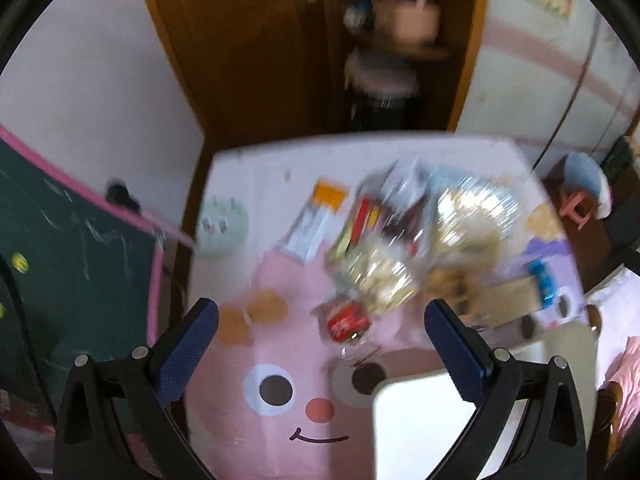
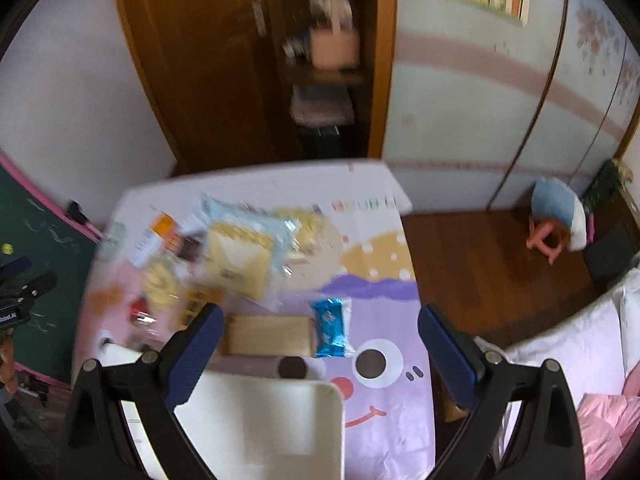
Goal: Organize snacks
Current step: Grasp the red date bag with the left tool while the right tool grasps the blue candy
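A blurred heap of snack packets [image 1: 404, 240] lies on a table under a cartoon cloth [image 1: 280, 360]: clear bags of biscuits [image 1: 468, 216], a red packet [image 1: 346, 320], an orange-and-white packet [image 1: 316, 216]. My left gripper [image 1: 320, 332] hovers open above the cloth, short of the heap, holding nothing. In the right wrist view the same heap [image 2: 224, 252] sits to the left, with a blue foil packet [image 2: 330, 326] and a tan flat box [image 2: 268, 336] nearer. My right gripper [image 2: 320, 332] is open and empty above them. A white tray [image 2: 260, 424] lies at the near edge.
A brown wardrobe [image 2: 224, 64] with open shelves stands behind the table. A green chalkboard [image 1: 72, 248] leans at the left. Wooden floor [image 2: 480, 272] with a small pink stool [image 2: 548, 240] lies to the right, and a bed with pink bedding [image 2: 600, 420] at the near right.
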`<state>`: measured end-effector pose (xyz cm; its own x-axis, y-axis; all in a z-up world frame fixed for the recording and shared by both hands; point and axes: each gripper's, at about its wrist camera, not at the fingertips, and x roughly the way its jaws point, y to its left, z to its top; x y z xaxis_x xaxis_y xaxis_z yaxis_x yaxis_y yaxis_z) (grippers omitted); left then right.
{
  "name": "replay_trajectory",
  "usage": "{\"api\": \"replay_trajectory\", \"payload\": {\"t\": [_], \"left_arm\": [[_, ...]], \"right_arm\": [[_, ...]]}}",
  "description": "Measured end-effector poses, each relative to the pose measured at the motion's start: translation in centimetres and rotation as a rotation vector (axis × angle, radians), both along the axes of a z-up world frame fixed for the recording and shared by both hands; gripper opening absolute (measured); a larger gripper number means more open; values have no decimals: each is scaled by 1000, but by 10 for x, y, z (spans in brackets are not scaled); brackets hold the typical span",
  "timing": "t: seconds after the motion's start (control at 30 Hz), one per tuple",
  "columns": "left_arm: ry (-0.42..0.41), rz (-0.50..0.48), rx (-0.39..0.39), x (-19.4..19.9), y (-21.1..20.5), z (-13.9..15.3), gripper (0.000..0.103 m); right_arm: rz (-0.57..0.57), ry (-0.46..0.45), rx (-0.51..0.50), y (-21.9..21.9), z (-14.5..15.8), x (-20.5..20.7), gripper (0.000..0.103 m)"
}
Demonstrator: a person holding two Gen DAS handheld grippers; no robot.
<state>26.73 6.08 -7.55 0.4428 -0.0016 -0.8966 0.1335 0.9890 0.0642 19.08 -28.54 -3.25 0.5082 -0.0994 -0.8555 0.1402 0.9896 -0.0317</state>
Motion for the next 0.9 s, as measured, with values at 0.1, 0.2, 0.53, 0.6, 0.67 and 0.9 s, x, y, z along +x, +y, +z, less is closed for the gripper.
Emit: {"api": "replay_trajectory", "payload": {"t": [0.1, 0.2, 0.53, 0.6, 0.67, 0.9], "left_arm": [[115, 42, -14, 23, 8, -55, 102], [204, 75, -19, 35, 12, -100, 100], [332, 87, -38, 52, -4, -153, 91], [358, 98, -59, 52, -6, -158, 86], [369, 105, -76, 53, -6, -161, 84], [376, 86, -117, 51, -16, -158, 53]], "right_arm": [[-25, 114, 8, -10, -47, 25, 88], [-57, 226, 33, -19, -88, 45, 77], [-76, 439, 2, -23, -163, 73, 62], [-80, 474, 2, -23, -173, 74, 55], [-77, 502, -4, -23, -180, 74, 53], [-61, 492, 41, -24, -179, 76, 30]]}}
